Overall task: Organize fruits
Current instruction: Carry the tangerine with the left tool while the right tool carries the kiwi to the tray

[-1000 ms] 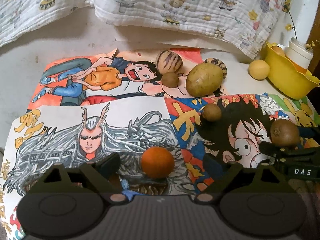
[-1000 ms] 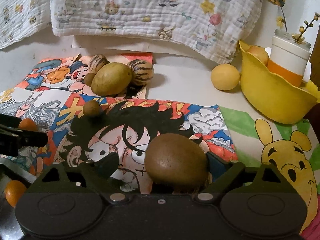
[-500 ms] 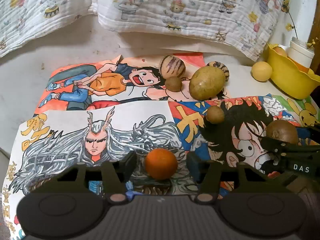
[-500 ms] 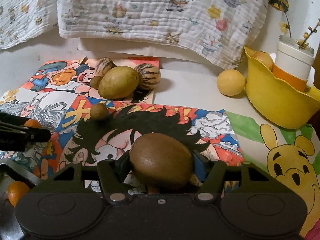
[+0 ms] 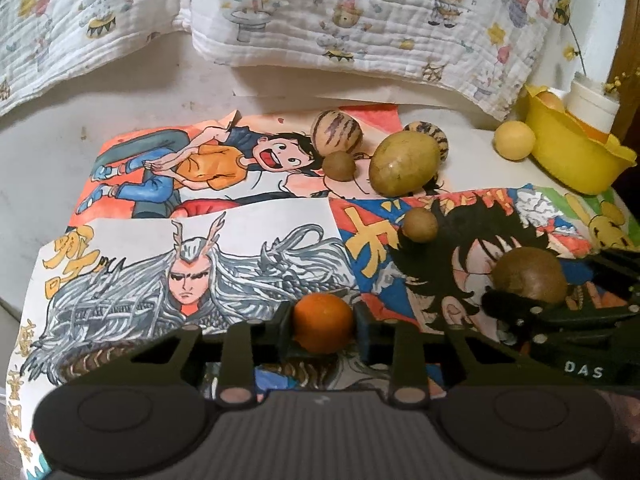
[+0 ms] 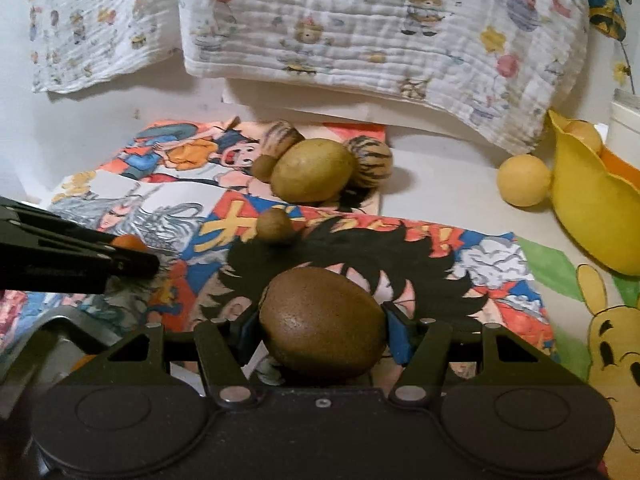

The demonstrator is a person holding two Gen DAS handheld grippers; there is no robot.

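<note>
A small orange [image 5: 323, 322] sits on the paper drawings between the pads of my left gripper [image 5: 322, 320]. Its jaws are closing and both pads touch the fruit. A brown kiwi [image 6: 322, 322] is held in my right gripper [image 6: 320, 320], with the blue pads pressed on its two sides. In the left wrist view the kiwi [image 5: 528, 274] and the right gripper show at the right edge. In the right wrist view the left gripper's fingers [image 6: 132, 260] reach in from the left with the orange [image 6: 128, 241] behind them.
A yellow bowl [image 5: 576, 156] with a fruit inside stands at the far right, a round yellow fruit [image 5: 514, 140] beside it. A large yellow-green fruit [image 5: 404, 164], two striped fruits [image 5: 336, 132] and two small brown ones [image 5: 419, 225] lie on the drawings. A patterned blanket [image 5: 360, 20] hangs behind.
Both grippers have closed from wide open. The left pads have come in onto the orange, and the right pads onto the kiwi. The right gripper has tilted a little.
</note>
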